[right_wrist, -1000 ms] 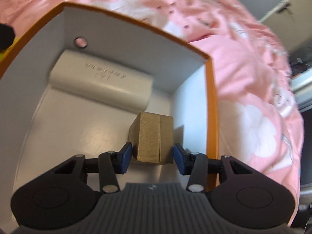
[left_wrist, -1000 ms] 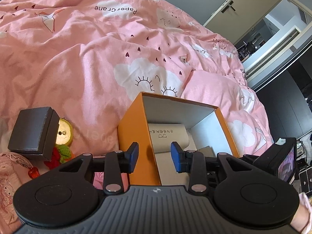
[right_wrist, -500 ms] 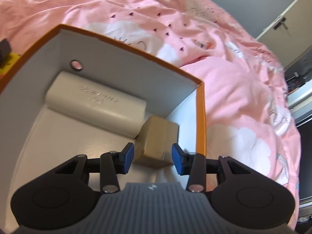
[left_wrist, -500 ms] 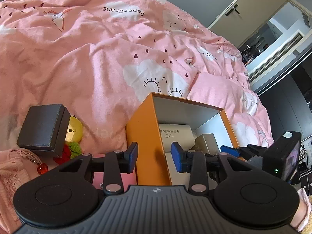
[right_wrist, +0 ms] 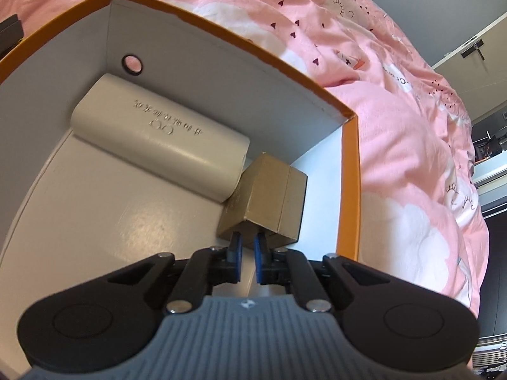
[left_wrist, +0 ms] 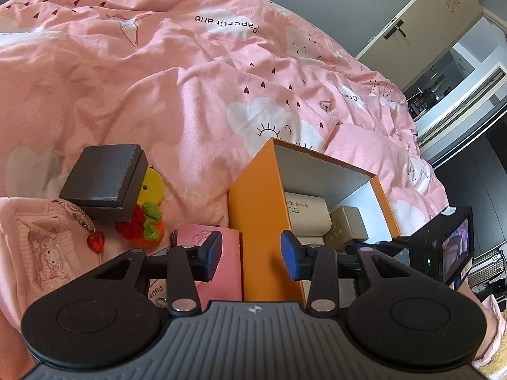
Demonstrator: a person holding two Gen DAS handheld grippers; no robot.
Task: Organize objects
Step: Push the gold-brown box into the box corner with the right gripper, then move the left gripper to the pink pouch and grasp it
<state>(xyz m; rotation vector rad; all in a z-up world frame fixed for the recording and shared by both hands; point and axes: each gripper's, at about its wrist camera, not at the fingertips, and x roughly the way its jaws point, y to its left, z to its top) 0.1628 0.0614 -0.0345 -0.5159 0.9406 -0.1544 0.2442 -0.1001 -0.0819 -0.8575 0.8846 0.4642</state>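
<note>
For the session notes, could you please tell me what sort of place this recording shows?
Most likely a bedroom at home: the objects sit on a bed under a rumpled pink duvet printed with clouds, a door with a handle stands beyond it, and an orange storage box rests on the bedding.

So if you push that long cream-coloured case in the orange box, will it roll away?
Probably a little. The cream case has rounded long sides, so it could rock or roll. But it looks hemmed in: the orange box wall is behind it and the small brown box sits at its end. Its smooth, slightly shiny skin might slip in a grip.
</note>
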